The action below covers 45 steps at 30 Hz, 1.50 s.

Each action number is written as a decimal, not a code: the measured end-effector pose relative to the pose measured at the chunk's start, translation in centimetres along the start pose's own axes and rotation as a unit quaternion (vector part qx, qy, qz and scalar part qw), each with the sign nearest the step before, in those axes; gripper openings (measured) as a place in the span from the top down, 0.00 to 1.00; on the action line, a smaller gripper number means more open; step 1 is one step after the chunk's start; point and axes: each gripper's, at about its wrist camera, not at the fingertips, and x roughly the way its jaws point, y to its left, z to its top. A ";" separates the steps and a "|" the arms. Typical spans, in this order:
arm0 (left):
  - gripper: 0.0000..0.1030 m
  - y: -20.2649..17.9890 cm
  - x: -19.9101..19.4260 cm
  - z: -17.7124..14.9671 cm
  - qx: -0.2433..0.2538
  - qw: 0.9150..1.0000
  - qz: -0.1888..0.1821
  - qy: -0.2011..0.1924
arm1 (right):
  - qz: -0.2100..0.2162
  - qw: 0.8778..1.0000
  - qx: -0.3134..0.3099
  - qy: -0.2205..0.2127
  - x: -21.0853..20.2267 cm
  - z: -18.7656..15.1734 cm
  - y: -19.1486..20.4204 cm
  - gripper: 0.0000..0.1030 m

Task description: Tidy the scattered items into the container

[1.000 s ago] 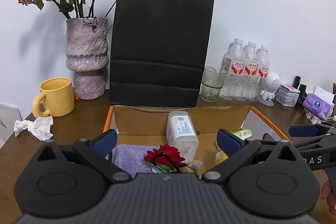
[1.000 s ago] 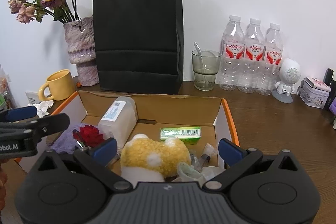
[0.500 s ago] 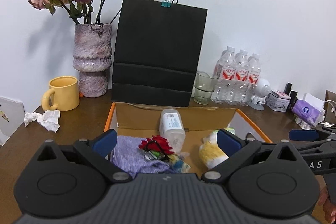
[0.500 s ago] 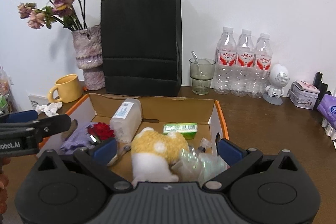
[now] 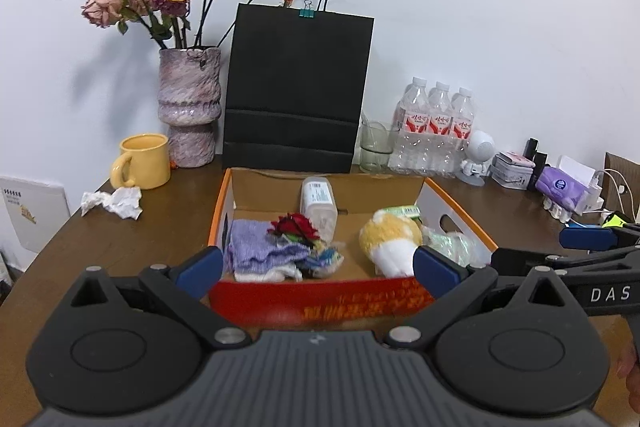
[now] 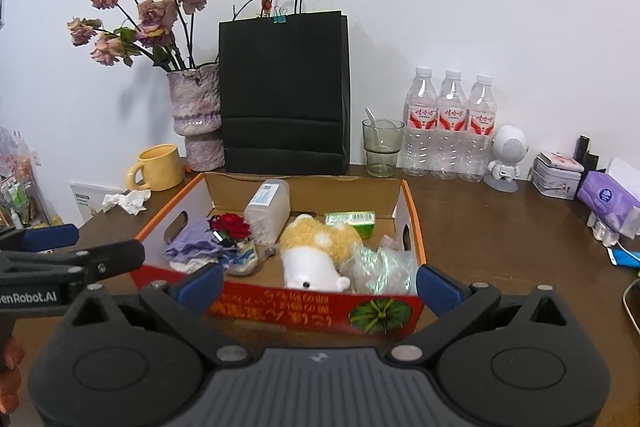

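Note:
An open cardboard box point(image 5: 328, 301) point(image 6: 312, 311) with orange rims and a red front wall stands on the brown table. Inside lie a purple cloth point(image 5: 260, 251) point(image 6: 192, 247), a red fabric flower point(image 5: 294, 225) point(image 6: 230, 225), a clear plastic jar point(image 5: 318, 205) point(image 6: 268, 207), a yellow and white plush toy point(image 5: 390, 241) point(image 6: 316, 251), a green packet point(image 6: 350, 219) and a crinkled clear bag point(image 6: 380, 269). My left gripper point(image 5: 318, 269) is open and empty in front of the box. My right gripper point(image 6: 318, 281) is open and empty beside it.
Behind the box stand a black paper bag point(image 5: 296, 95), a vase of dried roses point(image 5: 190, 107), a yellow mug point(image 5: 142, 161), a glass point(image 6: 382, 147) and three water bottles point(image 6: 450, 123). A crumpled tissue point(image 5: 114, 201) lies left of the box. Small items point(image 6: 600, 195) sit at right.
Both grippers have pulled back and up from the box, so its red front wall now shows. Both stay open and empty.

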 end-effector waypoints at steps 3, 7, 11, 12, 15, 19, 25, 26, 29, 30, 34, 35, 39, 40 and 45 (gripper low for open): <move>0.00 0.1 -1.6 -0.6 -0.007 1.000 0.001 -0.001 | 0.001 1.000 0.001 -0.001 -1.5 -0.8 0.3 0.00; 0.00 -0.1 -4.2 -1.8 -0.020 1.000 0.006 -0.016 | 0.000 1.000 0.006 -0.013 -3.9 -2.2 0.7 0.00; 0.00 -0.7 -7.1 -3.7 -0.009 0.999 0.008 -0.042 | 0.007 1.000 0.005 -0.028 -6.8 -4.1 1.3 0.00; 0.00 -0.9 -7.6 -4.1 -0.004 0.999 0.012 -0.045 | 0.008 0.999 0.002 -0.031 -7.3 -4.5 1.6 0.00; 0.00 -1.2 -8.4 -5.0 0.006 0.999 0.026 -0.043 | 0.006 0.999 -0.005 -0.036 -8.7 -5.8 2.0 0.00; 0.00 -1.0 -8.7 -5.6 0.002 0.999 0.025 -0.040 | 0.001 0.999 -0.005 -0.037 -9.5 -6.8 1.9 0.00; 0.00 -1.2 -8.9 -6.0 0.008 0.999 0.025 -0.039 | -0.003 0.999 -0.002 -0.034 -9.4 -6.9 1.8 0.00; 0.00 -1.2 -9.0 -6.0 0.009 0.999 0.024 -0.039 | -0.003 0.999 -0.001 -0.034 -9.4 -7.0 1.8 0.00; 0.00 -1.2 -9.0 -6.2 0.010 0.999 0.021 -0.038 | -0.002 1.000 0.001 -0.030 -9.1 -7.1 1.8 0.00; 0.00 -1.2 -9.0 -6.2 0.010 0.999 0.021 -0.038 | -0.002 1.000 0.002 -0.029 -9.0 -7.2 1.8 0.00; 0.00 -1.1 -8.9 -6.2 0.009 0.999 0.020 -0.037 | -0.002 1.000 0.001 -0.025 -8.9 -7.3 1.9 0.00; 0.00 -1.1 -8.9 -6.2 0.008 0.999 0.020 -0.036 | -0.002 1.000 0.001 -0.025 -8.9 -7.3 1.9 0.00; 0.00 -1.1 -8.9 -6.3 0.007 0.999 0.014 -0.035 | -0.002 1.000 0.001 -0.025 -8.9 -7.3 2.0 0.00; 0.00 -1.1 -8.9 -6.3 0.008 0.999 0.013 -0.035 | -0.002 1.000 0.001 -0.024 -8.9 -7.3 2.0 0.00; 0.00 -1.1 -8.8 -6.3 0.006 0.999 0.012 -0.034 | -0.002 1.000 0.001 -0.024 -8.8 -7.3 2.0 0.00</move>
